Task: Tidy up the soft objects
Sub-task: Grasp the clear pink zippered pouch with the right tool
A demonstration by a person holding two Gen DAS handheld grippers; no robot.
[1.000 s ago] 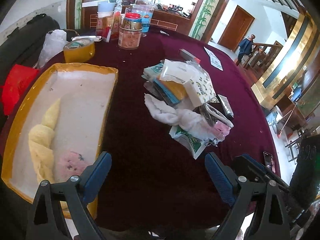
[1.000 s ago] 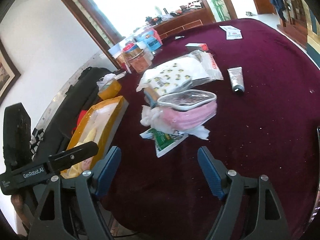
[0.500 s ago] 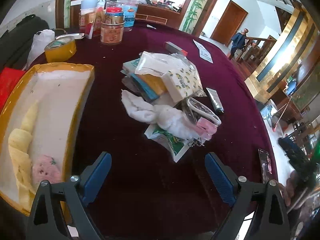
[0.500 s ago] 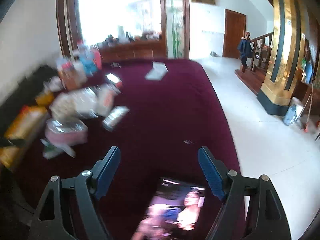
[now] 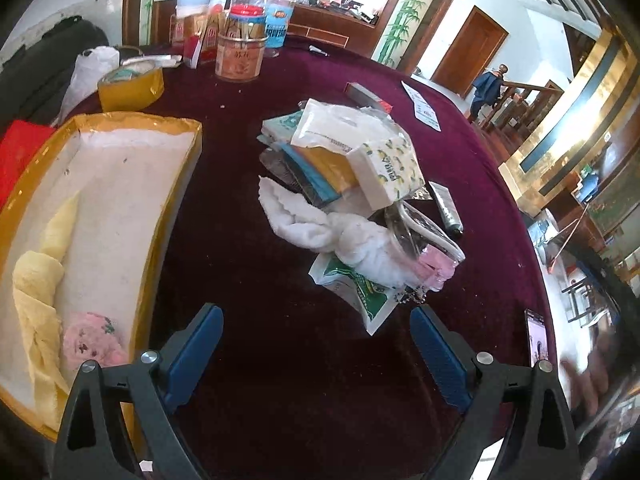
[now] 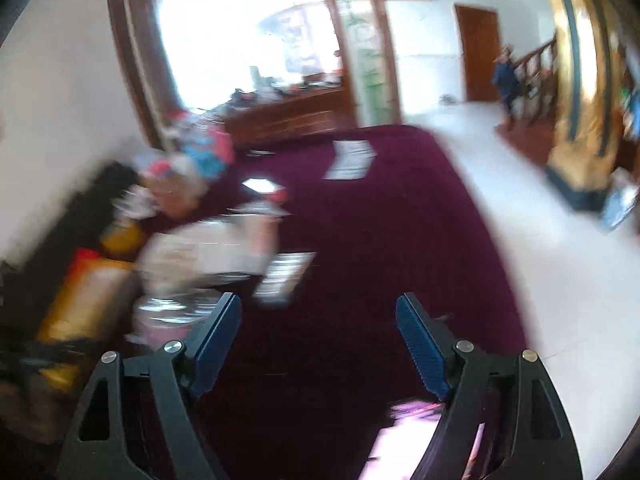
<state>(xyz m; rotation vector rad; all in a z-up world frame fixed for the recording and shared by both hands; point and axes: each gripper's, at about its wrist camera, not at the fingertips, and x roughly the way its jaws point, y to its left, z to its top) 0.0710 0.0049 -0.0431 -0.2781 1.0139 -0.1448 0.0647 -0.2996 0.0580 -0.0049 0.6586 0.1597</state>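
Observation:
A pile of soft things lies mid-table in the left wrist view: a white towel [image 5: 332,236], a lemon-print tissue pack [image 5: 386,172], a clear pouch with pink cloth [image 5: 434,256] and a green-printed packet [image 5: 360,288]. A yellow-rimmed tray [image 5: 176,200] at the left holds a yellow cloth [image 5: 36,296] and a pink cloth [image 5: 90,344]. My left gripper [image 5: 316,344] is open and empty, just short of the pile. My right gripper [image 6: 318,340] is open and empty over bare maroon cloth; its view is blurred, with the pile [image 6: 200,256] at the left.
A tape roll [image 5: 130,84], jars and bottles [image 5: 240,56] stand at the table's back. A tube [image 5: 448,210], a small box [image 5: 366,96] and a paper [image 5: 422,110] lie right of the pile. A phone [image 5: 538,338] lies near the table's right edge.
My right gripper swung right, away from the pile, then partly back; its view is now motion-blurred. My left gripper shifted slightly over the table. Both stayed open.

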